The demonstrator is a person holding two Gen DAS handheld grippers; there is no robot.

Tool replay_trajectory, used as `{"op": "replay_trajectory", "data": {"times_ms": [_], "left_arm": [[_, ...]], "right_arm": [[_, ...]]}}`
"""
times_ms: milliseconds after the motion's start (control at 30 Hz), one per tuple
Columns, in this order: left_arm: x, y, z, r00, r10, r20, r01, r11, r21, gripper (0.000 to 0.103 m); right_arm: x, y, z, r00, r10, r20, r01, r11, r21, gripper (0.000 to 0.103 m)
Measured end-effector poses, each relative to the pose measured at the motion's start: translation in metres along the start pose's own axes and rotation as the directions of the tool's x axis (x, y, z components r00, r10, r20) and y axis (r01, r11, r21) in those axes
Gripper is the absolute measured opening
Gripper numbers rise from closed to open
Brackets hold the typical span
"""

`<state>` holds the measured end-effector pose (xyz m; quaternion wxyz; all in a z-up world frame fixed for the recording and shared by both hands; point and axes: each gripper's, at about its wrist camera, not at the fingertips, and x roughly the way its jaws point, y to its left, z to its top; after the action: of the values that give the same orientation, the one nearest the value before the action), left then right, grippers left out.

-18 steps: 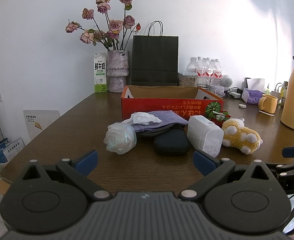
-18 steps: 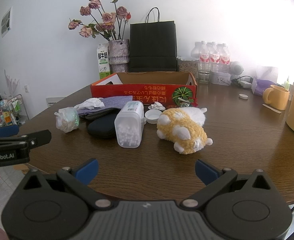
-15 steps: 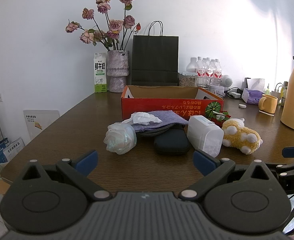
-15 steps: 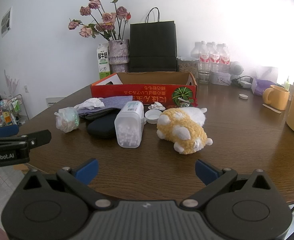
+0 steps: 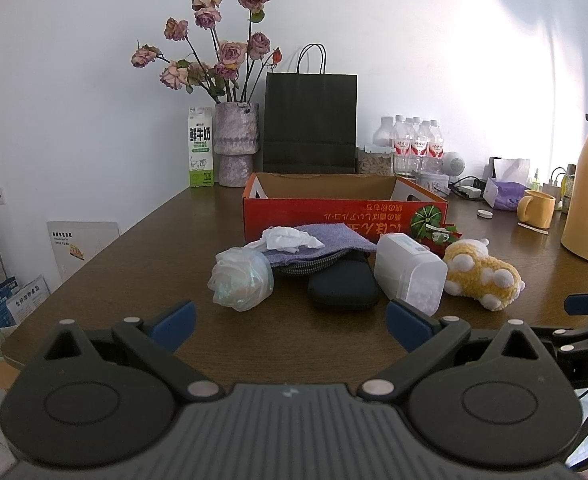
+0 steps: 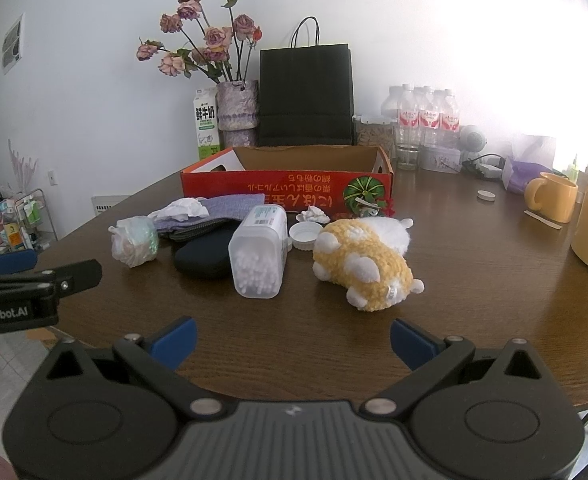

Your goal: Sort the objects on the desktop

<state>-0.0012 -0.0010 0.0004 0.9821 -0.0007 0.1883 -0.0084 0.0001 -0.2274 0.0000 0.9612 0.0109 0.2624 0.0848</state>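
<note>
Seen from two wrist cameras low over a round dark wooden table [image 5: 142, 264].

Left gripper [image 5: 290, 322], bottom centre of its frame: blue pads spread wide, nothing between them. Right gripper [image 6: 293, 336], bottom centre of its frame: likewise released and empty. Both well short of the clutter.

Mid-frame, bunched in front of one shallow red cardboard box [image 5: 334, 212] with an open top:
- One yellow-and-white plush toy [image 6: 364, 260] lying on its side, right of centre. Probably light, soft, squashy; a pinch across the body should hold.
- One clear plastic tub of cotton swabs [image 6: 260, 256] lying flat, just beside the toy. Likely light, rigid, smooth, so possibly slippery; best taken across its narrow sides.
- One dark oval zip case [image 5: 344, 286], touching the tub. Probably semi-stiff and easy to grasp across its width.
- One purple knitted cloth pouch [image 5: 326, 240], partly over the case. Limp; best pinched at an edge.
- One knotted clear plastic bag [image 5: 240, 280], left of centre. Probably very light and crinkly.
- Two crumpled white tissues: one [image 5: 290, 238] on the pouch, one [image 6: 313, 214] near the box.
- One white bottle cap [image 6: 304, 234] beside the tub. Small, low, hard to pinch.
</note>
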Motion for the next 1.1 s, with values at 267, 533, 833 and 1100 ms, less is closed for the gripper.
{"op": "replay_trajectory", "data": {"times_ms": [267, 533, 833, 1100], "left_arm": [[0.0000, 0.0000, 0.0000, 1.000, -0.009, 0.000, 0.009, 1.000, 0.004, 0.103], [0.0000, 0.0000, -0.0001, 1.000, -0.009, 0.001, 0.009, 1.000, 0.005, 0.103], [-0.0003, -0.0004, -0.0003, 1.000, -0.009, 0.002, 0.009, 1.000, 0.005, 0.103], [0.0003, 0.0003, -0.0004, 1.000, -0.010, 0.002, 0.010, 1.000, 0.005, 0.103]], "right_arm": [[-0.0003, 0.0011, -0.0004, 1.000, -0.001, 0.000, 0.001, 1.000, 0.000, 0.103], [-0.0014, 0.0025, -0.0010, 1.000, -0.002, 0.001, 0.002, 1.000, 0.000, 0.103], [0.0002, 0.0019, -0.0011, 1.000, -0.002, 0.003, 0.002, 1.000, -0.001, 0.103], [-0.0007, -0.0011, 0.0015, 1.000, -0.004, 0.001, 0.004, 1.000, -0.001, 0.103]]}}
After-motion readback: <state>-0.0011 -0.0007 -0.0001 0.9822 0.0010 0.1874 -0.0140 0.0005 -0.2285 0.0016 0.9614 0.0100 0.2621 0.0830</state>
